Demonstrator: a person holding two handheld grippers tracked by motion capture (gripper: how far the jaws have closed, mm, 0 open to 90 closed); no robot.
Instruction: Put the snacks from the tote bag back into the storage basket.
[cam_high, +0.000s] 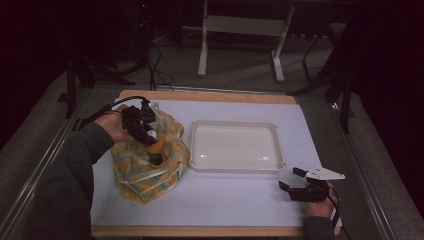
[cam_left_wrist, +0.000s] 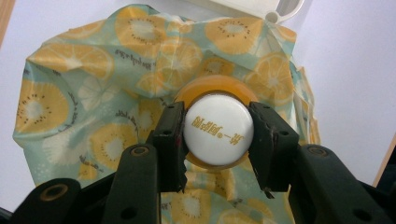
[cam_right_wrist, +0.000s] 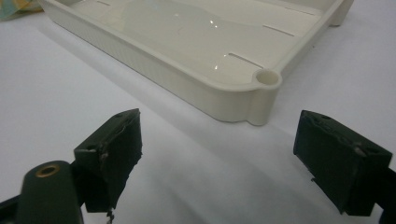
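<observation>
Between my left fingers (cam_left_wrist: 170, 140) sits a small orange bottle (cam_left_wrist: 218, 91) with a round white cap (cam_left_wrist: 218, 132) that bears orange lettering; my pads press the cap from both sides. It stands over a crumpled pale-green bag (cam_left_wrist: 79, 100) printed with orange citrus slices, which lies on the white table cover just left of the tray.

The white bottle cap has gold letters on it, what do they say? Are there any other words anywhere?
White cap of the orange bottle in the left gripper: gold characters, upside down, followed by a registered-mark sign; I cannot read them.
Fruit-print bag: small dark script lines, too small to read.
White tray: no writing.
</observation>
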